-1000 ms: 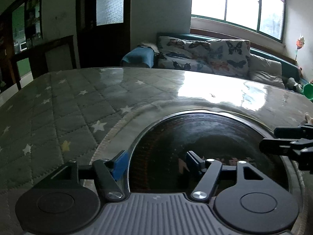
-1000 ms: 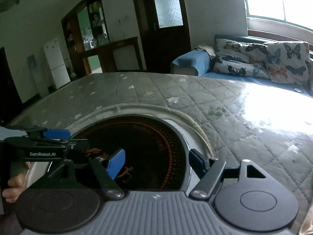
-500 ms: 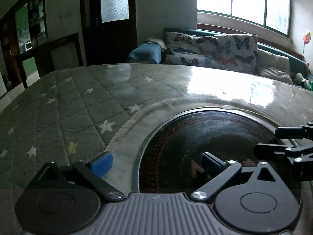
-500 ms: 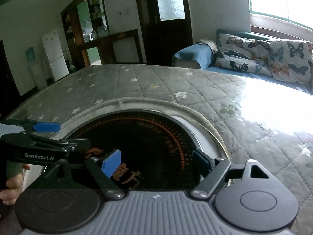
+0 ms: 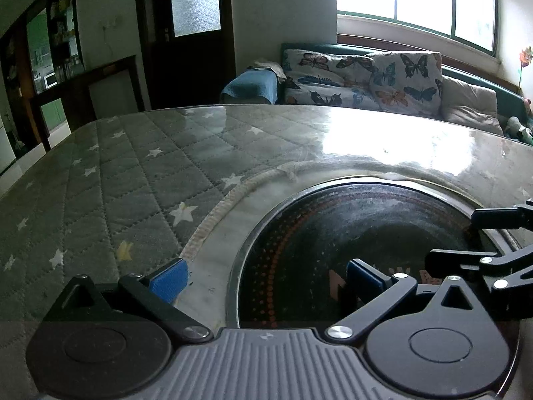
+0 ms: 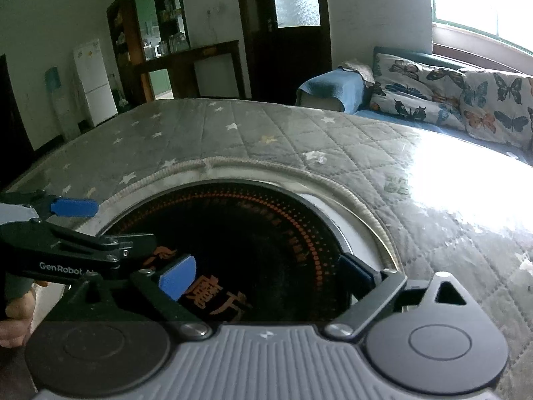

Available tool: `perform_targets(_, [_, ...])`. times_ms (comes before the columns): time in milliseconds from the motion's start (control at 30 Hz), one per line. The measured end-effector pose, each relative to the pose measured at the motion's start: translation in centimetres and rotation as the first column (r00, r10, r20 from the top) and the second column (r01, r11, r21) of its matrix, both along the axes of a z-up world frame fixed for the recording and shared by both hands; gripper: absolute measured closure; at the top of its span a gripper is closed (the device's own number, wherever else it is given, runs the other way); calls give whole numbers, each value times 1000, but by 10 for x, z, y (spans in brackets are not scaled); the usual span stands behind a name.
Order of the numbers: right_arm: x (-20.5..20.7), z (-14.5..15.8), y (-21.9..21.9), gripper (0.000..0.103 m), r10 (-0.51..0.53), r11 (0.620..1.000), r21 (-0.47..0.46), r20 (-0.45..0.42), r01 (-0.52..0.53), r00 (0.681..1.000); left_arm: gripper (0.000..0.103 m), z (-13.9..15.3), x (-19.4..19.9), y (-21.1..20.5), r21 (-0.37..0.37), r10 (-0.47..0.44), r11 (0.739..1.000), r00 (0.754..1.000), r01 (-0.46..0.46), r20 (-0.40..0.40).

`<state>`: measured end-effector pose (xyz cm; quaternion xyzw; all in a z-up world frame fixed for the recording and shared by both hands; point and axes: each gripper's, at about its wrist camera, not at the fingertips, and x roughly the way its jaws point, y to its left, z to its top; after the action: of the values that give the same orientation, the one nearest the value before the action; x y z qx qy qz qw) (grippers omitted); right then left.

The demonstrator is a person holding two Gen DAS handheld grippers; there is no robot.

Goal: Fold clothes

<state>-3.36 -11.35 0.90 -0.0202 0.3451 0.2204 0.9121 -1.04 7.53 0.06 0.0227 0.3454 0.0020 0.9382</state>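
No garment shows in either view. My left gripper [image 5: 265, 275] is open and empty, low over the table's near edge, its blue pads wide apart. My right gripper [image 6: 266, 271] is open and empty too, just to the right of the left one. The left gripper also shows at the left edge of the right wrist view [image 6: 73, 233]. The right gripper's fingers [image 5: 466, 256] show at the right edge of the left wrist view. Both hover above a round black glass hob [image 5: 366, 233] set into the table.
The table is covered by a grey quilted star-print cloth [image 5: 133, 183] under a clear sheet. A sofa with butterfly cushions [image 5: 366, 80] stands behind it. A dark door [image 6: 286, 33], a shelf and a white fridge [image 6: 93, 80] are at the back left.
Both grippers have opened wider. Both have dropped a little lower and closer to the hob.
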Motion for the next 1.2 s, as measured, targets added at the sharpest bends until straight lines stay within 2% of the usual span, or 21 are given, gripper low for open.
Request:
perform_targets(467, [1,-3,4,0,26,999,-24,-7,-26,1000,0,0,0,0,0,0,1000,1000,0,0])
perform_targets(767, [1,-5,6,0,29,998,-47,-3,-29,1000,0,1,-1,-1,1,0,1000,1000,0,0])
perform_targets(933, [-1,-6,14,0,43,993,-106,4,-43,999,0,1,-1,-1,1,0,1000,1000,0,0])
perform_targets(1200, [-1,-8,15,0,44,993,-109,7,-43,999,0,1,-1,-2,1,1,1000,1000,-1,1])
